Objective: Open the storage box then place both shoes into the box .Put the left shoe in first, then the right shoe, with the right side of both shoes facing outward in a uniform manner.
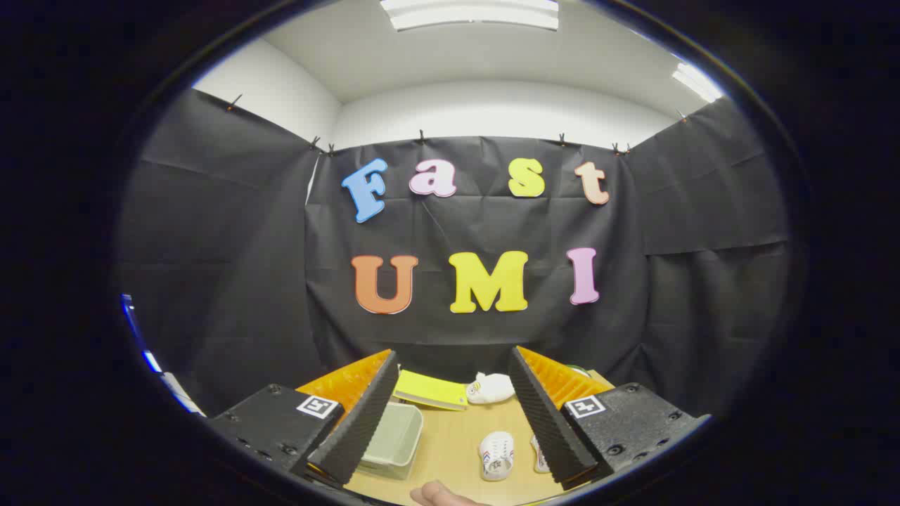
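Gripper was held raised above the wooden table, level and facing the booth wall, its fingers spread wide apart with nothing between them. Each finger carried a square black-and-white marker tag on its block; no readable writing on them. Ahead of the gripper at about 11 o'clock, partly behind the left finger, sat the storage box, pale green and open-topped, its inside looked bare but the near-left part was hidden. Just beyond it at 12 o'clock lay its yellow lid, tilted, propped on the box's far rim or just behind it; could not tell which. At 1 o'clock, further off, was a small white toy with dark markings, too small to identify. Between the fingers at 6 o'clock lay one white shoe, sole pattern or upper unclear. Second shoe lay just beside it at 3 o'clock, mostly cut off by the right finger. A fingertip of a person poked in at 6 o'clock, nearest the camera.
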